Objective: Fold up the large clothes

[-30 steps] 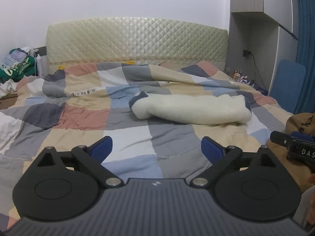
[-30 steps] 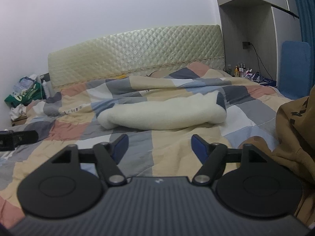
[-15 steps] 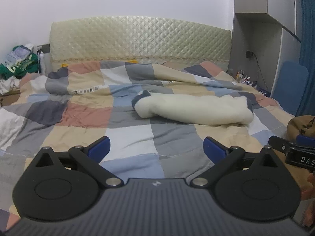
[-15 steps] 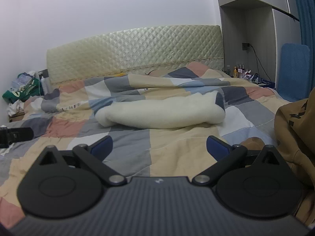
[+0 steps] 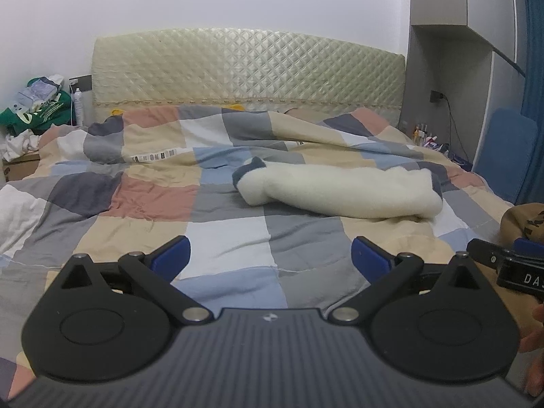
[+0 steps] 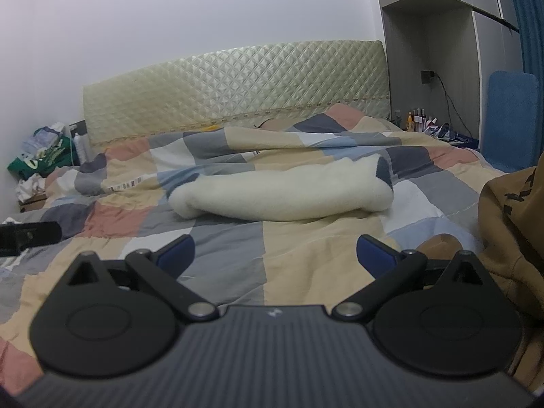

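i held my left gripper (image 5: 268,255) and right gripper (image 6: 275,253) spread wide and empty above the checked quilt (image 5: 224,234); the brown hoodie (image 6: 510,224) lay bunched just right of the right gripper.

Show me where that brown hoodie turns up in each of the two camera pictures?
Left wrist view: the brown hoodie peeks in at the right edge, beyond the right gripper.
Right wrist view: brown hoodie fills the right side, on the bed.
Shared landmark: the cream fleece roll mid-bed.
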Tool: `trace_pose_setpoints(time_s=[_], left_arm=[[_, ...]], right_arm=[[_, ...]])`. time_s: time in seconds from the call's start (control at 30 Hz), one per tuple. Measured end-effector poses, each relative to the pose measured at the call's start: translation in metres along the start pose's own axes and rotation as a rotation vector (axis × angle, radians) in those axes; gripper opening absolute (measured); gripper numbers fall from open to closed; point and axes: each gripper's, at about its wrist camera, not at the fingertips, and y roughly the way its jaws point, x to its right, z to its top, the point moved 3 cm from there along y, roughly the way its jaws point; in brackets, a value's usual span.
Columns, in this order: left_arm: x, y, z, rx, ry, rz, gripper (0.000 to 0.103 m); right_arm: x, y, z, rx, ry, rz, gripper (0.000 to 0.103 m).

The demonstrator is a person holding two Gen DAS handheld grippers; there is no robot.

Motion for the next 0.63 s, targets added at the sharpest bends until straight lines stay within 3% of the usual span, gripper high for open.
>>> trace_pose_setpoints(time_s=[0.63], left_arm=[[0.0021,-0.0023,-0.0018,0.017,0.006,-0.002,0.102]], right_arm=[[0.0008,0.001,-0.001,-0.002,0.005,0.002,0.103]])
